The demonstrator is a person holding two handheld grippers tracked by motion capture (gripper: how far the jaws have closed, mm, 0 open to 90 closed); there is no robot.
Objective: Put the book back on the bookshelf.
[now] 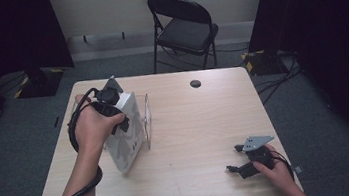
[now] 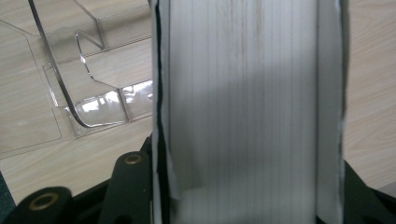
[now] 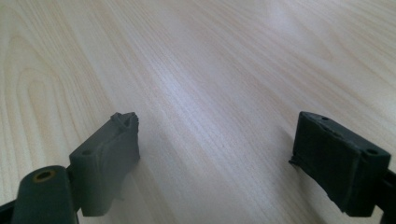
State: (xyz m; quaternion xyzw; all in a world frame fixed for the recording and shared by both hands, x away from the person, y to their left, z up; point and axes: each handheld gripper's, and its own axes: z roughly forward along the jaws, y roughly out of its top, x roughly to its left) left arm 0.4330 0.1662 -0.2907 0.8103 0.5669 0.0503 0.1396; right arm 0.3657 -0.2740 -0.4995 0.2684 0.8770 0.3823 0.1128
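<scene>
A thick white book stands tilted on its edge at the left of the wooden table, leaning toward a clear acrylic stand. My left gripper comes at it from above and is shut on it. In the left gripper view the book's page edge runs up between the two black jaws of the left gripper, and the acrylic stand lies just beside it. My right gripper rests low near the table's front right, open, with bare wood between the jaws of the right gripper.
A black folding chair stands behind the table. A round cable hole sits near the table's far edge. Cables lie on the floor at the right, and dark curtains hang on both sides.
</scene>
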